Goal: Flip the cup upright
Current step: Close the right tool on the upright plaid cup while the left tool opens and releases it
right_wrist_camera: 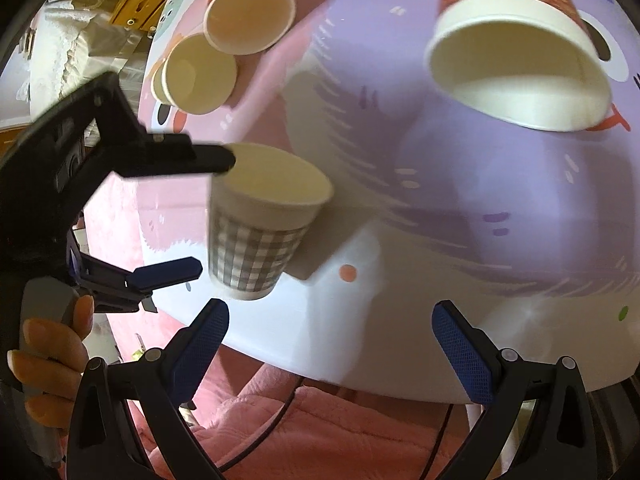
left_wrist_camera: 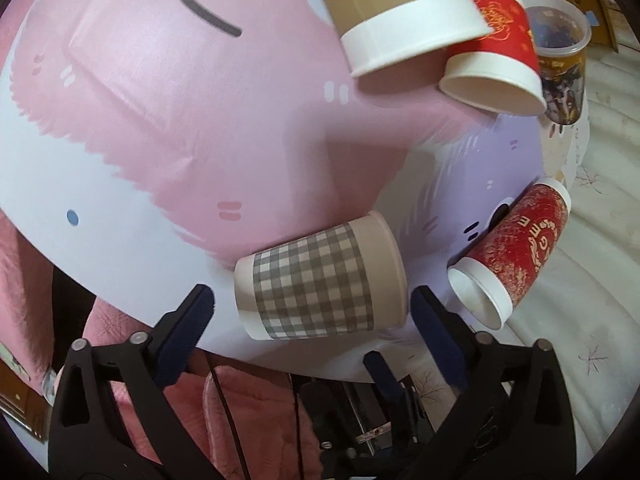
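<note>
Showing the left gripper [left_wrist_camera: 312, 300] released, its jaws spread either side of the gray-checked paper cup [left_wrist_camera: 316, 280], which stands mouth-up at the table's [left_wrist_camera: 132, 120] 6 o'clock edge. The right gripper [right_wrist_camera: 328, 320] hangs empty, jaws apart. A careless withdrawal risks knocking the cup off.

I see a matt paper cup with grey gingham print [left_wrist_camera: 316, 280], and red paper cups [left_wrist_camera: 516, 248] with gold pattern. The worktop [left_wrist_camera: 160, 112] looks smooth with a soft satin sheen. My left tongs [left_wrist_camera: 312, 308] are matt black plastic with textured blue pads [right_wrist_camera: 460, 344]. Below lies fuzzy pink cloth [right_wrist_camera: 320, 432].
</note>
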Demonstrator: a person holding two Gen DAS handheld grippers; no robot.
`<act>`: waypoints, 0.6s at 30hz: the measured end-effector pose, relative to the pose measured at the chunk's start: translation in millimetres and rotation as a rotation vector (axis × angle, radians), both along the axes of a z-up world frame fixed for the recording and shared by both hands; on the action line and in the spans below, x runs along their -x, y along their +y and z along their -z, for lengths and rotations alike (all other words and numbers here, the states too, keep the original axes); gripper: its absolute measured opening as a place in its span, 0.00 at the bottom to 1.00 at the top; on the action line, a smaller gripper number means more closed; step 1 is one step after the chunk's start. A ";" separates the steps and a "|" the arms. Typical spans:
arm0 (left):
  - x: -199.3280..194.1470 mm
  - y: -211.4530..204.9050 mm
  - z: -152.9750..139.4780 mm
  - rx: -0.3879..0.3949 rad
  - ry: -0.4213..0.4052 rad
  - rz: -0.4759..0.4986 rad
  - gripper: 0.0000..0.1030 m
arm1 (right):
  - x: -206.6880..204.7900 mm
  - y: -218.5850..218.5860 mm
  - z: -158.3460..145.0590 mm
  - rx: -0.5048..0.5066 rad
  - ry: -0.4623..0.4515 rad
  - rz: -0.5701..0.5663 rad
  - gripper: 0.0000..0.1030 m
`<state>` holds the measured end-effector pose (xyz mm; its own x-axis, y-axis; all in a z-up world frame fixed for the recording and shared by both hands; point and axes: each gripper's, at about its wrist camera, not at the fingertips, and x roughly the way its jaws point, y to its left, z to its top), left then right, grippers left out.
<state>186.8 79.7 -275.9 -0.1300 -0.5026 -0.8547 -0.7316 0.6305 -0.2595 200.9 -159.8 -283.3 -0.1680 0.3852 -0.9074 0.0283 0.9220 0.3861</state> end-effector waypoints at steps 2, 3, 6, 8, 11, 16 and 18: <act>-6.2 -1.1 -2.9 0.017 -0.017 0.018 0.97 | 2.8 7.2 0.4 0.001 -0.006 0.008 1.00; -9.8 -1.9 -5.4 0.020 -0.024 0.037 0.97 | 3.3 9.1 0.7 0.004 -0.006 0.013 1.00; -20.4 -2.4 -11.5 0.022 -0.047 0.105 0.97 | 5.0 14.9 -1.9 0.019 -0.014 0.052 1.00; -25.8 8.1 -6.1 0.030 -0.061 0.133 0.97 | 5.8 18.8 -4.3 0.019 -0.020 0.091 1.00; -36.4 9.8 -13.5 0.031 -0.089 0.214 0.97 | 7.0 21.8 -6.2 0.025 -0.031 0.151 1.00; -48.7 25.2 -25.9 0.017 -0.151 0.334 0.97 | 12.1 26.8 -7.7 0.040 -0.043 0.282 1.00; -50.5 38.9 -32.1 0.014 -0.186 0.396 0.97 | 14.9 27.6 -6.4 0.045 -0.045 0.328 1.00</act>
<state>237.4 118.6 -243.8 -0.1592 -0.4563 -0.8755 -0.3738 0.8486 -0.3744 185.9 -132.2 -276.8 -0.0007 0.3710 -0.9286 0.3104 0.8828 0.3525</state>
